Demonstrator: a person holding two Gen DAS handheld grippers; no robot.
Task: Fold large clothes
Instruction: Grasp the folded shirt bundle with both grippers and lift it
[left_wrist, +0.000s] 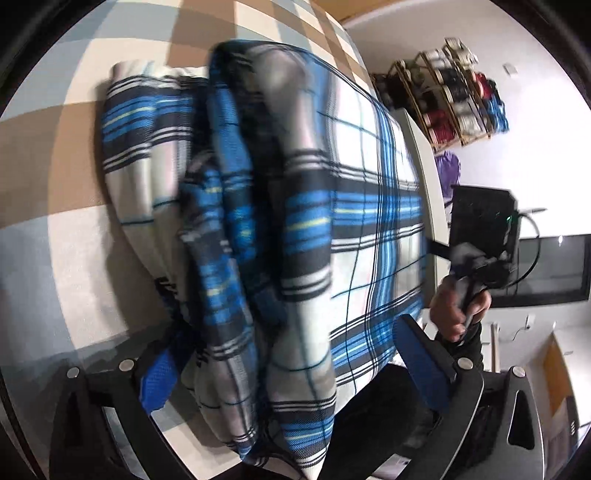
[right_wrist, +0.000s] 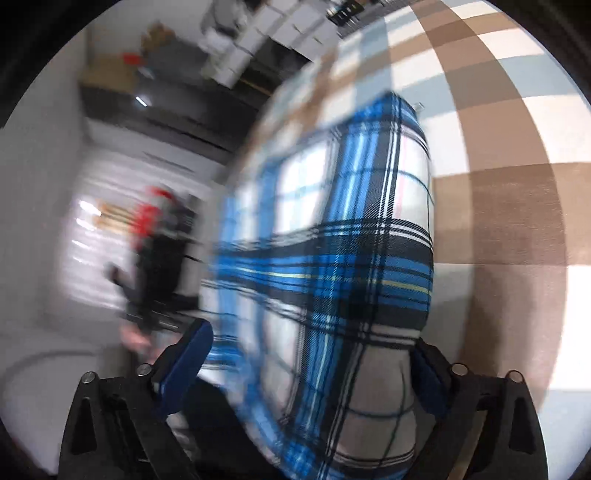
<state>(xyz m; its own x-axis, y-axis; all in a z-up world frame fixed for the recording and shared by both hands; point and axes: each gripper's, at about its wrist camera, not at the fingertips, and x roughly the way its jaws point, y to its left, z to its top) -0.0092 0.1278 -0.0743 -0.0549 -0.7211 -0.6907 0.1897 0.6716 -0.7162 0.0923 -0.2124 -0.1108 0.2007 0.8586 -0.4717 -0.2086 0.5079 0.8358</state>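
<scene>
A large plaid garment (left_wrist: 280, 229) is lying bunched on a table (left_wrist: 55, 177) covered in a checked cloth of tan, white and pale blue squares. In the left wrist view its long axis is running from the near edge toward the far side, with thick folds heaped along the middle and a flatter panel spreading right to the table's edge.

Beyond that edge, on the right, a wall rack (left_wrist: 454, 96) of rolled fabrics is hanging, and a person's hand (left_wrist: 452, 310) is gripping the other tool's handle.

The fabric is white with bold blue and black bands and thin yellow lines; both views are blurring.

The left claw (left_wrist: 291, 354) is standing wide open, folds lying between its blue pads without being pinched. The right claw (right_wrist: 310, 373) is also standing open, with cloth passing loosely between its pads.
</scene>
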